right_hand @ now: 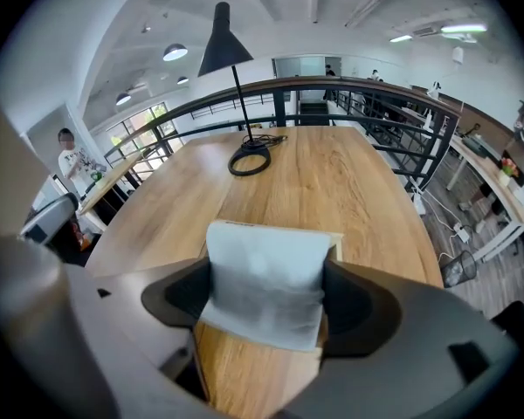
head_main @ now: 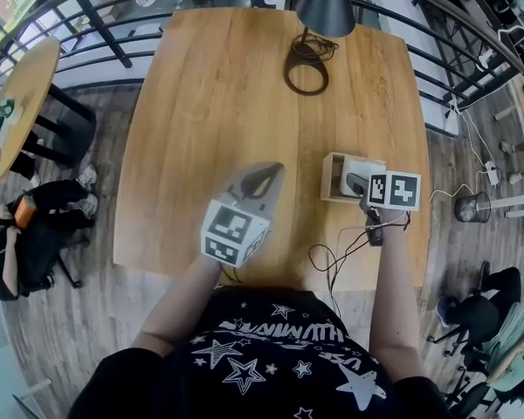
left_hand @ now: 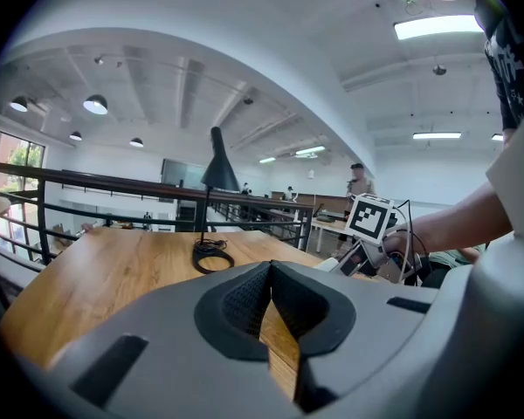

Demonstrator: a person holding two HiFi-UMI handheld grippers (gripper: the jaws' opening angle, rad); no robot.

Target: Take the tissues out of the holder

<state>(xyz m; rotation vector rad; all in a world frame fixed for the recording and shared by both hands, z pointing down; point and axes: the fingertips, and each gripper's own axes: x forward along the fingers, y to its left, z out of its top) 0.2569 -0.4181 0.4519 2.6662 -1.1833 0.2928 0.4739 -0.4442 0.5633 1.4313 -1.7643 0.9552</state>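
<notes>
black star-print shirt (head_main: 271,356) fills the bottom of the head view. ahead of it, i read the left gripper (head_main: 264,177) held over the wooden table (head_main: 210,94), its jaws clenched on each other with nothing between them; only table wood shows through the slit below the pads. right gripper (head_main: 358,183) is at the tissue holder (head_main: 333,178), a small wooden box on the table's right side near the person. its jaws are clamped on the white tissues (right_hand: 264,282), which stand upright inside the holder. left gripper is well apart from the holder. lamp (head_main: 325,3) and coiled cable (head_main: 306,66) sit toward the far edge.
</notes>
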